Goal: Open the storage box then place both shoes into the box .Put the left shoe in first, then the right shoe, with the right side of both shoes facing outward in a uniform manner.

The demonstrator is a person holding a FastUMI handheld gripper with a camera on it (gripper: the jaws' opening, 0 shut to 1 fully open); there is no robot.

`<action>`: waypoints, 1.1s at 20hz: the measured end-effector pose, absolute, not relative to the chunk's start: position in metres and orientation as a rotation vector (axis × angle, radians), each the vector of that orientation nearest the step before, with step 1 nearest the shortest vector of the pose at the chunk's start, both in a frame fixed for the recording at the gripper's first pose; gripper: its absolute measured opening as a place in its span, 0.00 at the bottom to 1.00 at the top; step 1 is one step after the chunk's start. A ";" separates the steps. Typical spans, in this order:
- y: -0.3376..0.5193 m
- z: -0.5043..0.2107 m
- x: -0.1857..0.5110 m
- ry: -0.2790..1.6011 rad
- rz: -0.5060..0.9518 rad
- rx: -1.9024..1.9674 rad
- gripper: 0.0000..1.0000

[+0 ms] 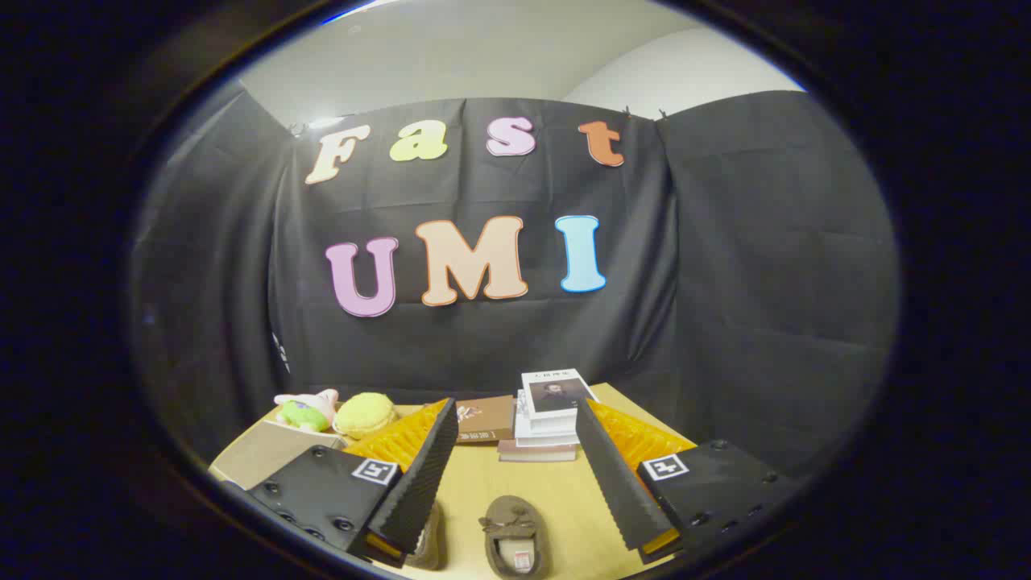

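My gripper (515,451) hangs open above a wooden table (556,491), its two fingers spread wide with nothing between them. Below and between the fingers lies a brown moccasin shoe (515,544) with a small bow, toe pointing away from me. A second brown shoe (427,548) lies to its left, mostly hidden under the left finger (415,475). A light cardboard-coloured box (258,455) sits at the table's left side, behind the left finger; I cannot tell whether it is open.
A stack of books (548,419) stands at the table's far edge beyond the fingers, with a brown book (483,419) beside it. A pink and green plush toy (306,409) and a yellow round plush (364,414) rest on the box.
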State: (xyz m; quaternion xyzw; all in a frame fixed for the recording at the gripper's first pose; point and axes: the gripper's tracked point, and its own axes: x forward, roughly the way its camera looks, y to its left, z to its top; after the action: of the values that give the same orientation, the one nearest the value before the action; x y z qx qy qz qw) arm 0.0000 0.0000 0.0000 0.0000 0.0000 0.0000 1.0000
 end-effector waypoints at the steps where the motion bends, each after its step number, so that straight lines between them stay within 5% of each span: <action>1: 0.001 -0.001 -0.002 0.002 0.000 -0.003 0.94; 12: 0.008 -0.020 -0.009 0.063 0.022 0.028 0.94; 22: 0.071 -0.045 0.001 0.149 0.188 0.171 0.95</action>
State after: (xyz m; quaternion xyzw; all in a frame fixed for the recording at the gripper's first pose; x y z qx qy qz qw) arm 0.0011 0.0707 -0.0445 0.0850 0.0740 0.0939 0.9892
